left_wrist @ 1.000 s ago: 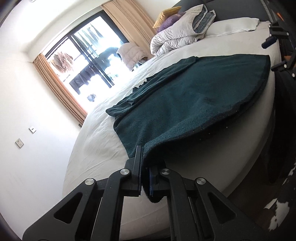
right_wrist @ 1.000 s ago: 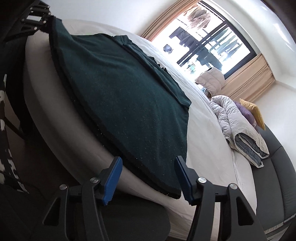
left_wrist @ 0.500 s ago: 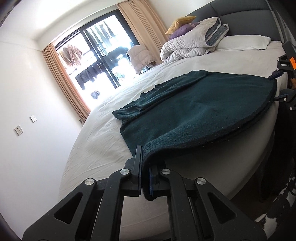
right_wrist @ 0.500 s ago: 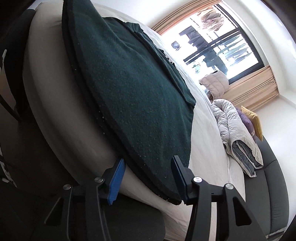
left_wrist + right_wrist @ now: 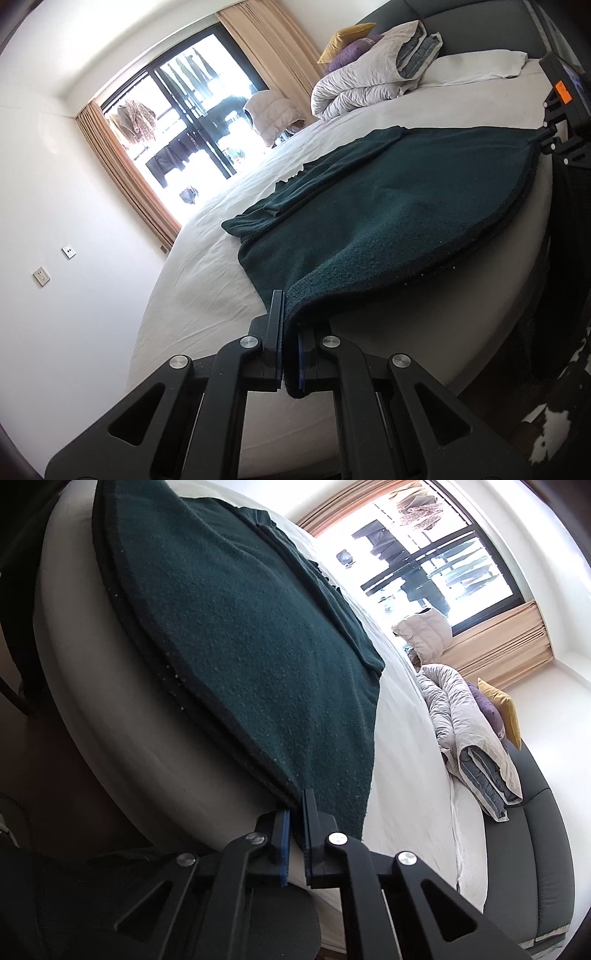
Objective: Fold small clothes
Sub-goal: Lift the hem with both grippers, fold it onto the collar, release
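The left claw is clamped on a near corner of the dark green cloth, its 2 black fingers pressed together with the fabric's edge pinched between them and a small tab of cloth hanging below the pads. It angles gently downward toward the bed, reaching in from 6 o'clock in its own view, tilted slightly to one side.

The right claw has just been closing, and its jaws now stand narrow, gripping the other near corner of the cloth; the blue pad on the left finger shows beside the trapped hem. This claw points more steeply down, entering from 6 o'clock. In the left view the right claw appears at 2 o'clock, at the far end of the cloth's near edge.

The cloth lies spread over the white sheet, its near hem curving over the mattress side between the 2 claws, its far part bunched toward the window at 11 o'clock in the left view.

Beyond it, a folded grey quilt sits at 1 o'clock by the dark headboard, with a yellow cushion and a purple cushion behind and a white pillow beside it. Tan curtains frame the window, and 2 wall plates sit at 9 o'clock.
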`<state>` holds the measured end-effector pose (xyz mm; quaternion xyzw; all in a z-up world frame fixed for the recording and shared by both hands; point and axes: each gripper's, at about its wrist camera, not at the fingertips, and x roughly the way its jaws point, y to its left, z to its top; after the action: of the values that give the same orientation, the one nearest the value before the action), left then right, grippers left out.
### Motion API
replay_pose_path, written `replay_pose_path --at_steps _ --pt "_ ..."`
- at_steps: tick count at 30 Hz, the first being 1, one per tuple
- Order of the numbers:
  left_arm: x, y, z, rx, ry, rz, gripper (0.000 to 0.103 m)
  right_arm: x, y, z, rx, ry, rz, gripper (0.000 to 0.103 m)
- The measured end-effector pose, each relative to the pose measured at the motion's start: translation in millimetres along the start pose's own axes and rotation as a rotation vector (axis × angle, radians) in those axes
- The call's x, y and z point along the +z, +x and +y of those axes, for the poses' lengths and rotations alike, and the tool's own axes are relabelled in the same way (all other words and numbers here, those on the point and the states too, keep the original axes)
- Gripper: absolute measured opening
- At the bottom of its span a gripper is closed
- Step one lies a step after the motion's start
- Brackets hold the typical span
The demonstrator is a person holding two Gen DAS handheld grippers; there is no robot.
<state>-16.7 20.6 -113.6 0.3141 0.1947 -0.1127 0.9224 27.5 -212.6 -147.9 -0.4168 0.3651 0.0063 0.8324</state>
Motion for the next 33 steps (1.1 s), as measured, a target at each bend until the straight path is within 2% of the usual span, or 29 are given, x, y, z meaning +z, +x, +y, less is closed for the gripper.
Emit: replay_pose_path --at_steps 5,14,25,29,33 --pt "1.7 -1.9 4.2 0.006 -0.008 -0.009 0.004 9.0 -10.5 -19.7 -0.025 0.062 -0.043 0.004" --pt "25.6 -2.7 32.9 0.022 -0.120 -0.050 0.004 44.1 -13.9 -57.4 -0.105 0.111 -0.121 0.004" --pt "61.6 43.3 101.7 0.069 -0.274 -0.056 0.004 112.5 16.2 -109.4 -0.165 0.109 -0.188 0.004" --pt "83.9 65.3 124.4 0.082 -0.267 -0.063 0.004 142.9 33.5 -131.9 -0.207 0.100 -0.202 0.004" --pt "107.0 83.9 136.8 0.097 -0.206 -0.063 0.004 166.8 45.0 -165.8 -0.266 0.140 -0.203 0.003"
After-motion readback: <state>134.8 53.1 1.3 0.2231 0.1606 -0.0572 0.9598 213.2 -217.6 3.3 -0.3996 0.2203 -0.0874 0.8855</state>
